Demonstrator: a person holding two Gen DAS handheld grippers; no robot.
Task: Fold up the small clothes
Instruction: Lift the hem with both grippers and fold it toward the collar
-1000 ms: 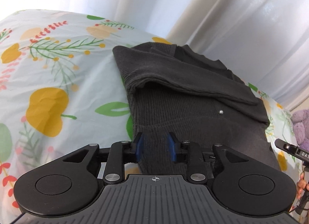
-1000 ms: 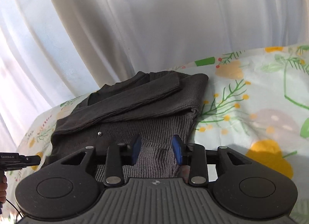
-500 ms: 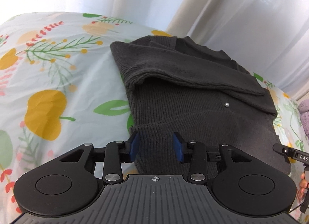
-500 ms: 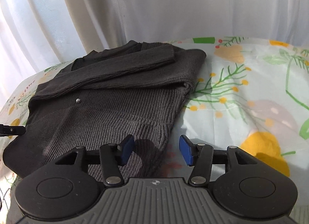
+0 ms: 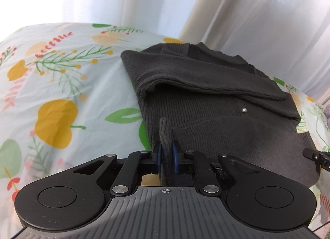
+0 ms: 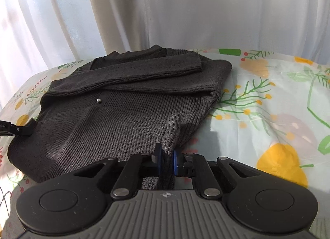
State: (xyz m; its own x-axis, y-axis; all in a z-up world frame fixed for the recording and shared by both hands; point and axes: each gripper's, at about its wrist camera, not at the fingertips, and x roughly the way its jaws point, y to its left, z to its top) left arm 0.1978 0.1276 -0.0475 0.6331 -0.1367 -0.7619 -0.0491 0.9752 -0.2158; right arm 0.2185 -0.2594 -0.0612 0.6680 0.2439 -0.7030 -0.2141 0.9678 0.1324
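Note:
A dark grey ribbed knit sweater (image 5: 216, 119) lies flat on the floral bedsheet (image 5: 61, 86), sleeves folded across its chest, a small silver stud on its front. My left gripper (image 5: 166, 157) is shut on the sweater's near hem at its left corner; a ridge of fabric stands up between the blue pads. In the right wrist view the sweater (image 6: 123, 111) fills the centre-left, and my right gripper (image 6: 166, 160) is shut on the hem at the right corner, fabric bunched between its pads.
White curtains (image 6: 165, 12) hang just behind the bed's far edge. The floral sheet (image 6: 268, 105) stretches right of the sweater. The other gripper's tip shows at the right edge of the left view (image 5: 317, 156) and the left edge of the right view (image 6: 16, 128).
Both grippers were open over the hem half a second ago. Both have closed on the hem, pinching up a ridge of fabric.

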